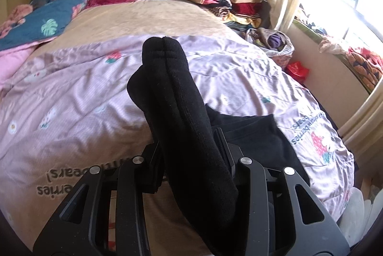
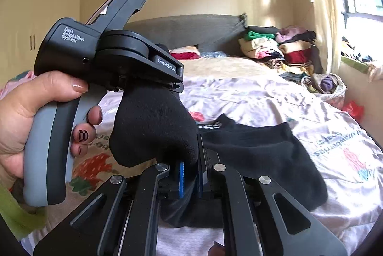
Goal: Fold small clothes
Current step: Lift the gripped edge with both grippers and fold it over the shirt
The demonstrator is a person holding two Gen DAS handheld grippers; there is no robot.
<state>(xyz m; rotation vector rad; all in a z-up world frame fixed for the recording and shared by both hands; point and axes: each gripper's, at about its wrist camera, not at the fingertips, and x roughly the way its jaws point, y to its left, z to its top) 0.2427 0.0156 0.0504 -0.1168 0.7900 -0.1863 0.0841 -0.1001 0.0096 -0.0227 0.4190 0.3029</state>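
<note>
The black sock [image 1: 177,112] hangs in the air above the bed [image 1: 71,100], pinched at both ends. In the left wrist view the left hand-held gripper [image 1: 189,148] is clenched on one end of it, and the body of the sock stands up and away toward 12 o'clock, its ribbed edge doubled along the middle. In the right wrist view the right hand-held gripper [image 2: 190,174] grasps the other end between its blue pads [image 2: 181,180], with the left tool at 10 o'clock from it and the person's hand [image 2: 31,122] wrapped round its grey handle.

A second black sock [image 2: 258,155] lies flat on the pink strawberry-print quilt [image 2: 275,100] at about 3 o'clock from the right gripper, apart from the held one. A pile of folded clothes [image 2: 277,50] sits at the far side of the bed near the window, at roughly 1 o'clock.

The sock looks light, soft and limp; it should sag wherever it is unsupported and will not hold a crease unaided. Knit fabric like this probably grips the pads well, so slipping seems unlikely. Good holds are the cuff and the toe, taken through both layers, so the halves stay aligned when brought together and laid down on the quilt.
</note>
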